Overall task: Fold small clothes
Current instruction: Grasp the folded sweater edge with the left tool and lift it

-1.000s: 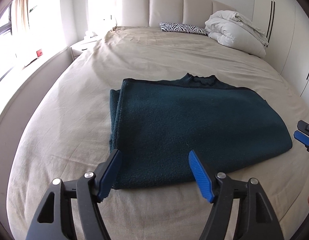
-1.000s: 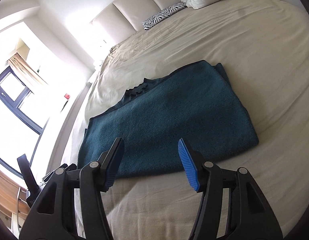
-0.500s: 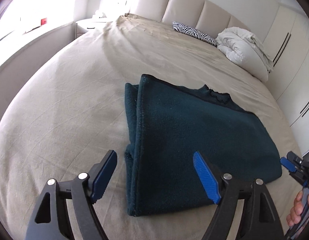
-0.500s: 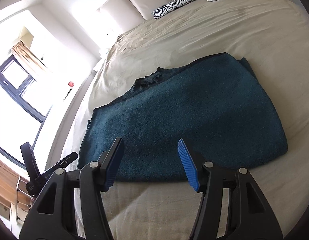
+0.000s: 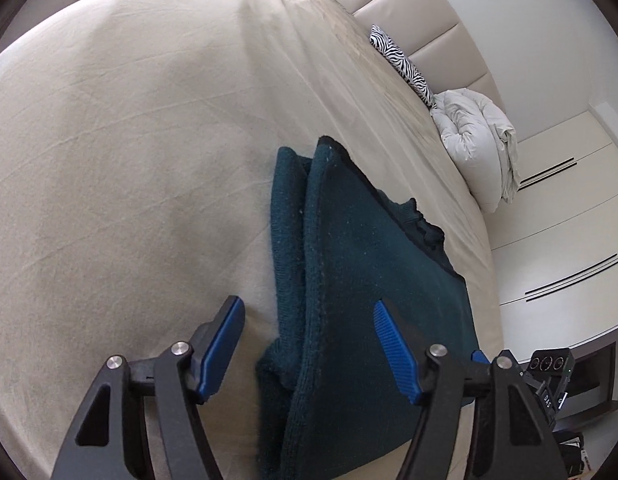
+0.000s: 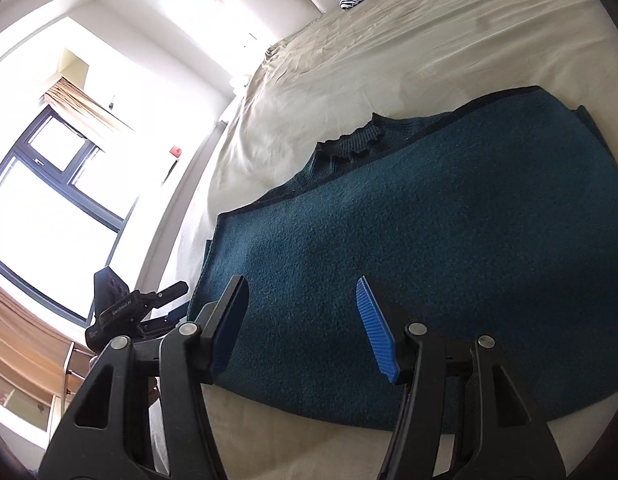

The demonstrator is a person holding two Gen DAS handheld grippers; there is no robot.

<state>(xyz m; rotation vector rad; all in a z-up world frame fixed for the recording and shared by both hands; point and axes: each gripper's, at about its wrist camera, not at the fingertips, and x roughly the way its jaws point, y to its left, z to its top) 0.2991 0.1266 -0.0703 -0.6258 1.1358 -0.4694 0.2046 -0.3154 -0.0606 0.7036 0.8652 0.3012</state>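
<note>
Teal knit sweater lies flat on the beige bed sheet, already folded into a wide rectangle with the ribbed collar peeking out at its far edge, so both tongs line up on its ends, probably for the next fold across. Left gripper sits at 6 o'clock in the left wrist view, jaws spread and just been closing somewhat, straddling the sweater's doubled left edge; the stacked layers run up between the blue pads but the pads don't press cloth yet. It points down onto that edge, likely to catch all layers at once. Right gripper at 6 o'clock in its own view, jaws spread, hanging over the near hem with fabric below and nothing pinched. Left tool also shows at 9 o'clock in the right wrist view, beside the sweater's left end. Zebra pillow and white duvet sit at about 2 o'clock near the headboard, well apart from the work. Risk: grabbing only the top layer.
</note>
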